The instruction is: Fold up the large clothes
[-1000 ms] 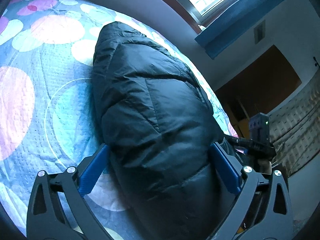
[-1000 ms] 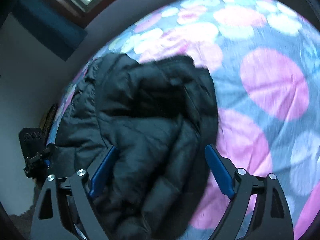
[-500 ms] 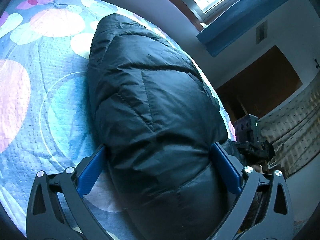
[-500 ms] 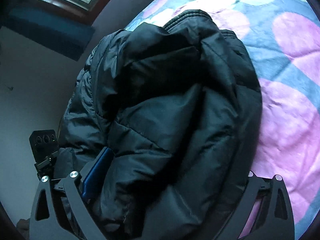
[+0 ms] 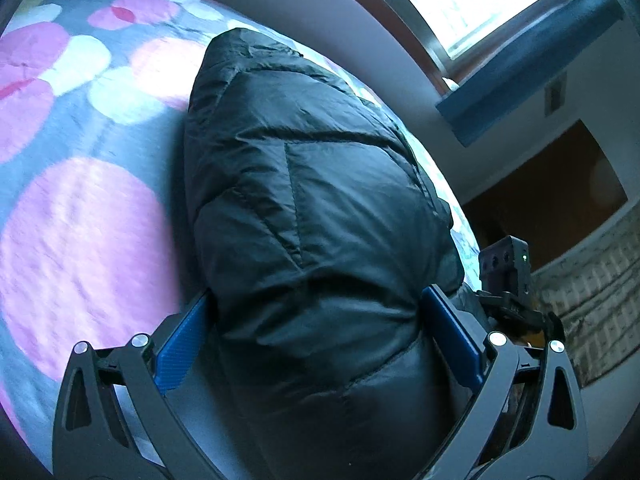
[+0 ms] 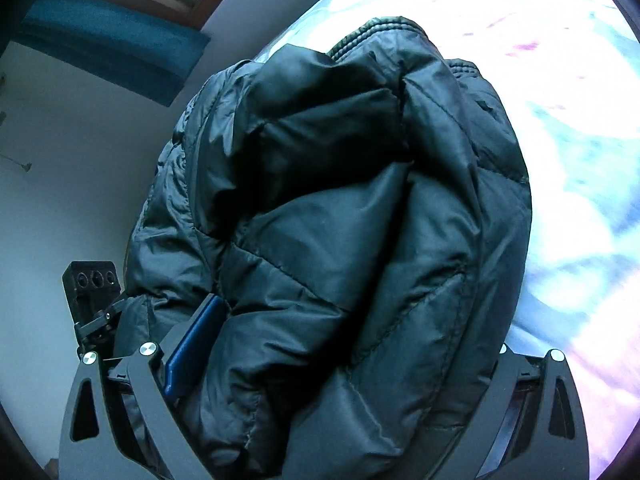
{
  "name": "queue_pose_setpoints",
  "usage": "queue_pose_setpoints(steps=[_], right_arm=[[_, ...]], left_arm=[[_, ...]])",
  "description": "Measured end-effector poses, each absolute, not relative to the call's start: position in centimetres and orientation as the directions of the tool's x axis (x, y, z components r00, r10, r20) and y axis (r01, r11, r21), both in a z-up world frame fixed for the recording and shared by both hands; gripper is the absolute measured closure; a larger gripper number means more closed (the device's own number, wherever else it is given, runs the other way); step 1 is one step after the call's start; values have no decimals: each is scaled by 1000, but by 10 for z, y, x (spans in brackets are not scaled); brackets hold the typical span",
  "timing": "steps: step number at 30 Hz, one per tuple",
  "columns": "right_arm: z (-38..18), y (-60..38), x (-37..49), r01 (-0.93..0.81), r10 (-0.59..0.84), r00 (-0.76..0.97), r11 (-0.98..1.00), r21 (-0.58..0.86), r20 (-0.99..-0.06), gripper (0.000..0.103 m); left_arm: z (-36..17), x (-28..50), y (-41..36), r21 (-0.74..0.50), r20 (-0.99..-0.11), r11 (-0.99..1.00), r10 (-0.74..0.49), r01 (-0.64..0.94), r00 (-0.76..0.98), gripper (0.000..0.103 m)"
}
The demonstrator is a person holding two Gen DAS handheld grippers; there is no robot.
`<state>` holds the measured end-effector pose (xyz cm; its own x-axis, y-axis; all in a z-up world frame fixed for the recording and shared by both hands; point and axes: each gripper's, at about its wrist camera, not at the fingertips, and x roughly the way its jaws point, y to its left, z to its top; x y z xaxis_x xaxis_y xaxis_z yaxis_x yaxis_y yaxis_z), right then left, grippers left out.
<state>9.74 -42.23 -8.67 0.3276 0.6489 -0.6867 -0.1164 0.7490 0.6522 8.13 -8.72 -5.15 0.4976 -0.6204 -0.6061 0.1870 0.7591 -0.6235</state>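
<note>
A black puffer jacket lies bundled on a bed covered with a spread of pink, white and pale blue circles. From the left wrist view, the bulk of the jacket fills the space between the two blue pads of the left gripper, which stand wide apart. The left pad sits against the jacket's side at the edge of the bedspread, and the right pad presses into the padded fabric on the other side, so this gripper looks to be grasping the thick roll of jacket across its full spread.

From the right wrist view, the jacket is piled up between the fingers of the right gripper, with its ribbed collar at the far end. Its jaws are spread as wide as they go. The left blue pad lies against a fold of fabric; the right finger is buried under the jacket, so whether it squeezes the cloth cannot be told.

A window with a blue blind is on the wall beyond the bed.
</note>
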Motion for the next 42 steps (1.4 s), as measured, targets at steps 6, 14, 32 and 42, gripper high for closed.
queue_pose_setpoints(steps=[6, 14, 32, 42], right_arm=[[-93, -393, 113, -139, 668, 305, 736, 662, -678, 5], [-95, -371, 118, -151, 676, 302, 730, 666, -672, 5], [-98, -397, 109, -172, 691, 304, 717, 676, -656, 4], [-103, -402, 114, -180, 696, 344, 708, 683, -630, 5]], left_arm=[[-50, 98, -49, -594, -622, 789, -576, 160, 531, 3], [-49, 115, -15, -568, -627, 811, -537, 140, 564, 3], [-52, 118, -9, -567, -613, 811, -532, 144, 585, 2], [-49, 113, -9, -548, -613, 825, -509, 138, 604, 2]])
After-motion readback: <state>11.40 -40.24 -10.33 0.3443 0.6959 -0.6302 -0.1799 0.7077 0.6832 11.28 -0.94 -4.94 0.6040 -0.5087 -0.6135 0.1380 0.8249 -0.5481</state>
